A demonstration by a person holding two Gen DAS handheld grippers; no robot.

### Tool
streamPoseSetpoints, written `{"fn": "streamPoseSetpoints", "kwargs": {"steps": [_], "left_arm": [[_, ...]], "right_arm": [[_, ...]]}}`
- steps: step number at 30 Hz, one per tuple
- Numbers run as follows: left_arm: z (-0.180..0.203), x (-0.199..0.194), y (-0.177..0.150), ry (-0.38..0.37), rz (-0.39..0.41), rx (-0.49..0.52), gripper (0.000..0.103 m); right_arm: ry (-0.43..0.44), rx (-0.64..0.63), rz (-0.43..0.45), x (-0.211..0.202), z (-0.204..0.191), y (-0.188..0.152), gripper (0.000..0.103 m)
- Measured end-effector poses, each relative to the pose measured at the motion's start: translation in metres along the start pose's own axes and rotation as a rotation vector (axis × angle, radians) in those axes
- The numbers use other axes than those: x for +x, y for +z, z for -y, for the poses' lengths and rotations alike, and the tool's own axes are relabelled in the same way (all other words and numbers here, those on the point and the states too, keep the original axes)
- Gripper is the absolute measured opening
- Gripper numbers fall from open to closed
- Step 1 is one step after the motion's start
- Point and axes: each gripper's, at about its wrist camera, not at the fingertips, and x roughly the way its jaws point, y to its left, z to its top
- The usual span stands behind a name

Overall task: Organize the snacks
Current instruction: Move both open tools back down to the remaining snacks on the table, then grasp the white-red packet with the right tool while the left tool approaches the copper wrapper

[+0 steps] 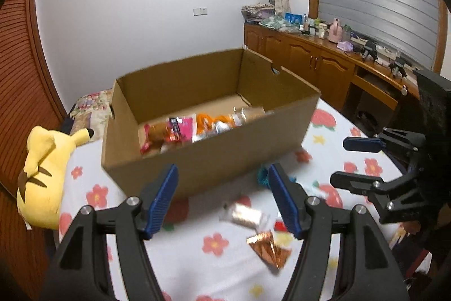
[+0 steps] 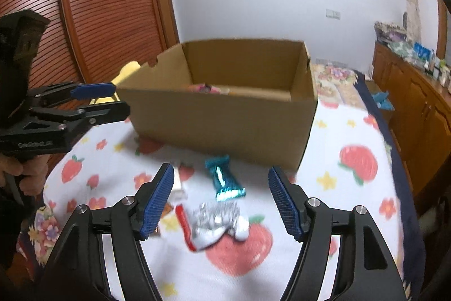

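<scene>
— Your left gripper [image 1: 222, 199] is wide open and holds nothing, yes?

— Yes. Its two blue pads [image 1: 162, 199] stand far apart, above the flowered sheet [image 1: 180, 253]. Between them and a little ahead lies a blurred silver-wrapped snack [image 1: 243, 215]. Nearer to you, close to the right finger, lies a copper foil wrapper [image 1: 269, 247]. A small red piece shows beside that finger, but it is too blurred for you to name.

— And where is the cardboard box [image 1: 208, 157]?

— Straight ahead of your left gripper, just beyond the fingertips. It is open at the top, and several snack packets [image 1: 194, 126] lie along the near side of its floor: pink, orange, silver. To the left of your tool, beside the box, lies a yellow plush toy [image 1: 45, 177].

— What about your right gripper [image 2: 221, 199]?

— Also fully open and empty. Between its fingers lies a silver and red packet [image 2: 217, 224], not touched by either pad. A little ahead of it, near the front wall of the box, lies a teal foil candy [image 2: 225, 178]. A white piece lies just beside the left finger, partly hidden.

— Are your two tools close together?

— They are side by side and apart; each one shows at the edge of the other's view.
</scene>
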Motion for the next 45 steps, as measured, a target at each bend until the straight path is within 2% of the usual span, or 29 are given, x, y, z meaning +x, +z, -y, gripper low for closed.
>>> {"fn": "streamPoseSetpoints", "kwargs": {"steps": [7,15,26,32,45], "left_arm": [[0.013,-0.001,-0.037,0.004,-0.038,0.004,0.067],[0.029,0.015,-0.068,-0.034,-0.087,-0.012,0.067],[0.042,0.051,-0.089,-0.083,-0.161,-0.063,0.067],[0.039,0.068,-0.098,-0.050,-0.210,-0.070,0.067],[0.038,0.069,-0.105,-0.020,-0.176,-0.038,0.067]], "right_arm": [[-0.001,0.031,-0.029,-0.005,-0.002,-0.026,0.071],[0.003,0.044,-0.060,-0.004,-0.006,-0.046,0.071],[0.019,0.061,-0.112,0.007,-0.004,-0.067,0.071],[0.037,0.072,-0.132,0.017,-0.006,-0.072,0.071],[0.069,0.119,-0.164,0.038,0.000,-0.066,0.071]]}}
